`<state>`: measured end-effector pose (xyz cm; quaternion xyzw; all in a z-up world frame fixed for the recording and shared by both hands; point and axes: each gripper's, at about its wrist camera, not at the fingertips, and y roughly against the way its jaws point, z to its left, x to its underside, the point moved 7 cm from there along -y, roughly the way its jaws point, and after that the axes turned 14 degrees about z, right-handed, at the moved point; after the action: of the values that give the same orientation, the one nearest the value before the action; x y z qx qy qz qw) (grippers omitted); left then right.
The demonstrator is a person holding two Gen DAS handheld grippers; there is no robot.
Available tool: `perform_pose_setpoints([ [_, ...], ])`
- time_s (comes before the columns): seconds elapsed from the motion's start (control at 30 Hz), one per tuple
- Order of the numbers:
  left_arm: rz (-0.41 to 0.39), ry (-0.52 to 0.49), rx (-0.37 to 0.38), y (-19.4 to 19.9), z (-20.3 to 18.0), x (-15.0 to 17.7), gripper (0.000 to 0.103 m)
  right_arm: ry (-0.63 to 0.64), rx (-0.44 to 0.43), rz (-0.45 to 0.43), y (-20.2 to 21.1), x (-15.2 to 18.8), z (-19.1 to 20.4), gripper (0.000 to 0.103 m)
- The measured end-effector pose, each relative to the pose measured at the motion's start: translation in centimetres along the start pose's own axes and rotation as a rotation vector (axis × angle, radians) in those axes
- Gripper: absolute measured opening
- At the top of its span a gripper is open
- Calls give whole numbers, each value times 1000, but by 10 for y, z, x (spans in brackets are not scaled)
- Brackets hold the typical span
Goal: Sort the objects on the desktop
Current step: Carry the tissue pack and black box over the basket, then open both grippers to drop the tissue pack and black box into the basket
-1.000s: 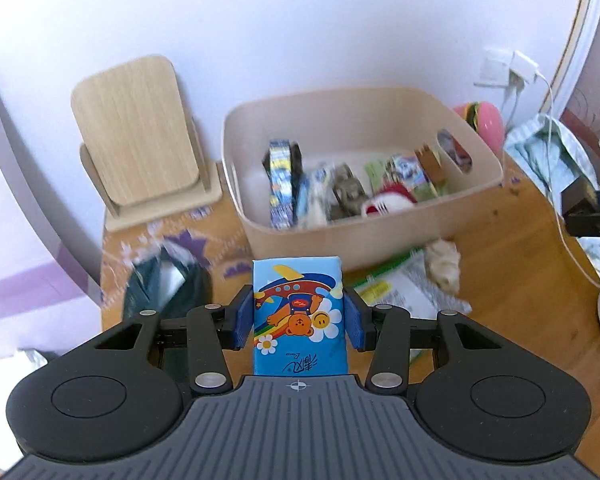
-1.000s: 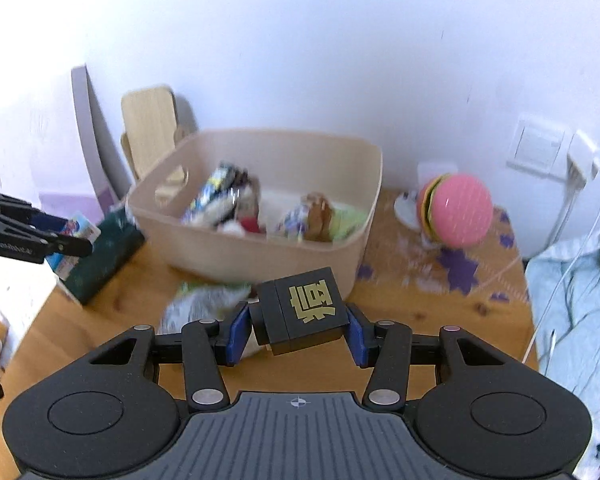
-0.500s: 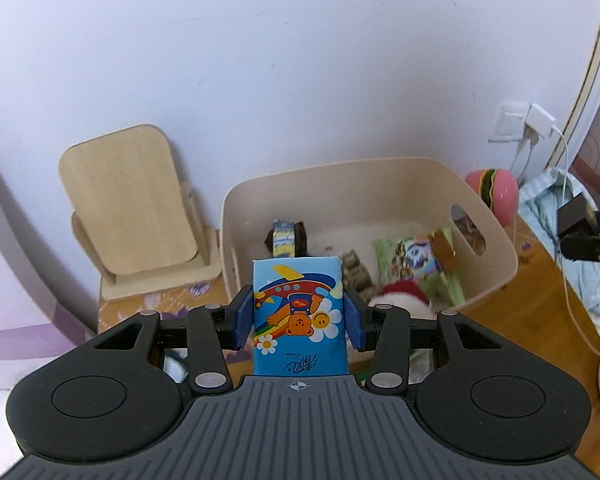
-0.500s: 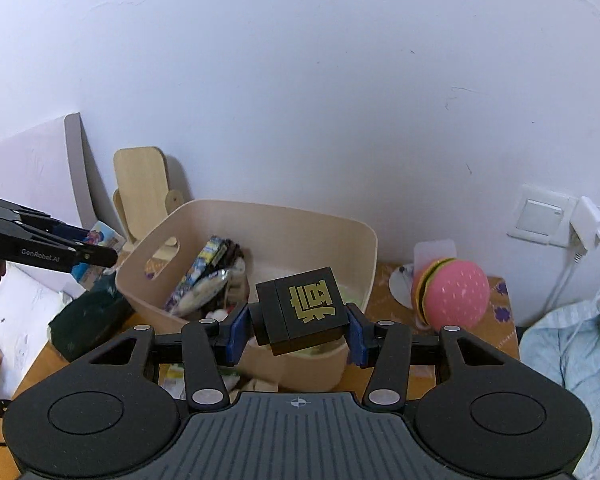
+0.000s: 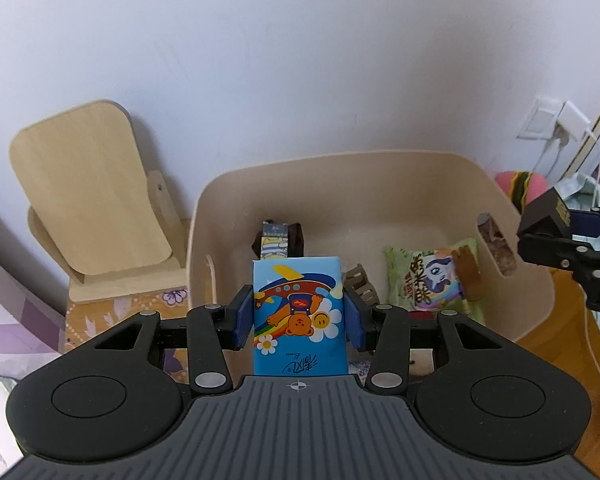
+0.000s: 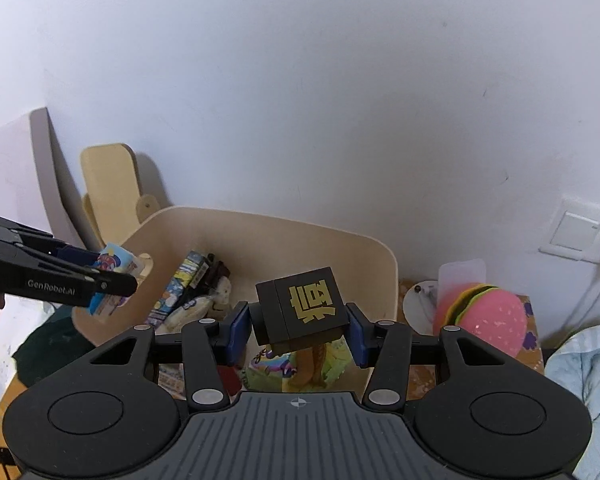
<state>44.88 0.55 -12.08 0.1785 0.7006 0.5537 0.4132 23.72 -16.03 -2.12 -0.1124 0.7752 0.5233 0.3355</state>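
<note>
The tissue pack (image 5: 299, 312), soft and light, sits clamped by its sides in the left gripper (image 5: 299, 318); the right gripper (image 6: 298, 330) pinches a stiff black box (image 6: 300, 314) above the bin (image 6: 380, 276).

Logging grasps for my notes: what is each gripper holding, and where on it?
Left gripper: blue tissue pack, pinched across its long side edges. Right gripper: black cube, clamped on opposite side faces.

The left gripper (image 5: 299, 316) clamps a blue tissue pack (image 5: 299, 314) above the beige bin (image 5: 380, 168); the right gripper (image 5: 556, 236), at the frame edge, seems to grip a black box (image 5: 544, 216).
</note>
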Motion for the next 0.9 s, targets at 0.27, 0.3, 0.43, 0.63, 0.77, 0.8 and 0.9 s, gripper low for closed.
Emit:
perform_pose_setpoints([
  [0.27,76,-5,-18,-36,-8,0,47,7,20,81,-42,4,2,47],
  [0.3,86,2,-23,-41,-7,1,47,13,25,91,-46,5,3,47],
  [0.43,111,2,-33,-54,-9,6,47,34,48,129,-62,12,7,47],
  [0.63,158,-24,-50,-66,-13,12,55,65,67,161,-74,20,9,54],
  [0.77,140,-71,-86,-60,-20,14,66,62,65,141,-68,19,9,65],
  [0.8,127,-76,-93,-57,-21,15,68,62,67,134,-65,18,9,70],
  [0.9,89,-72,-89,-45,-22,17,69,51,66,94,-51,19,7,78],
])
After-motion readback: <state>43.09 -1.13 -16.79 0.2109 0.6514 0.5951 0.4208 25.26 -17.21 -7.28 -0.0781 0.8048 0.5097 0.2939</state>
